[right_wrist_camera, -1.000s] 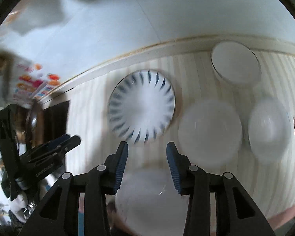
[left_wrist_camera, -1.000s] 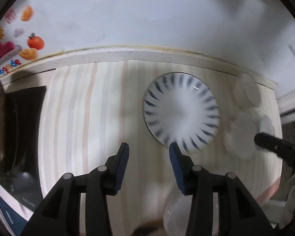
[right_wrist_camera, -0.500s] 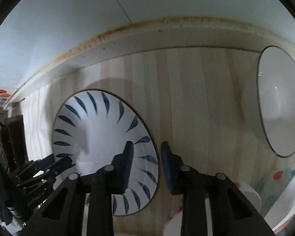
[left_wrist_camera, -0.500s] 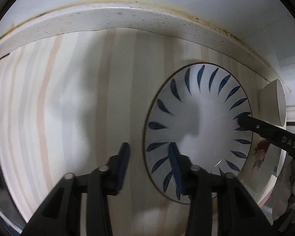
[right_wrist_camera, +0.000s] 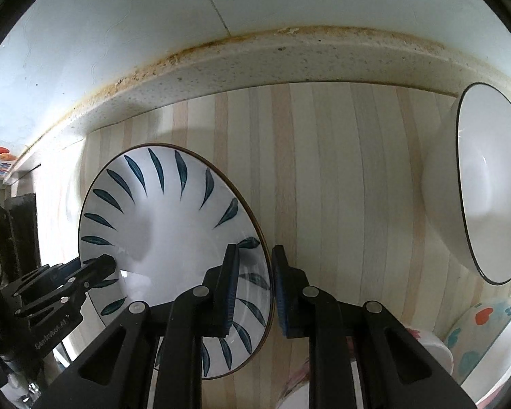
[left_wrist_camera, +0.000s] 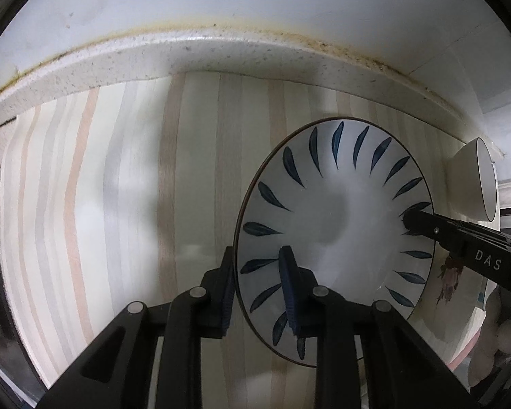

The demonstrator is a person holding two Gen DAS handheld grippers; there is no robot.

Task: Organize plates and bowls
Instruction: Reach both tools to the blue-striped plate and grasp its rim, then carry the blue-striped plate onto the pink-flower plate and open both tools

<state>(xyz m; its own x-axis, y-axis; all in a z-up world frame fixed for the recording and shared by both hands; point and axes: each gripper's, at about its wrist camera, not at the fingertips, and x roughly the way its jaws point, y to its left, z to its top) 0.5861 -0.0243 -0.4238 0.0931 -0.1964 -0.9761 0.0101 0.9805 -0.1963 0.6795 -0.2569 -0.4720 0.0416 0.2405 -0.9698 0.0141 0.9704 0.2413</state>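
Two handheld tools point steeply down at a striped bench (left_wrist_camera: 126,204). A white plate with blue leaf marks (left_wrist_camera: 334,225) lies flat on it, between the two tools. The left tool (left_wrist_camera: 257,289) straddles the plate's left rim, its jaws closing on that edge. The right tool (right_wrist_camera: 253,289) is clamped on the opposite rim (one finger over the plate, one outside). A white bowl (right_wrist_camera: 473,184) sits well beyond the right tool, to its right.
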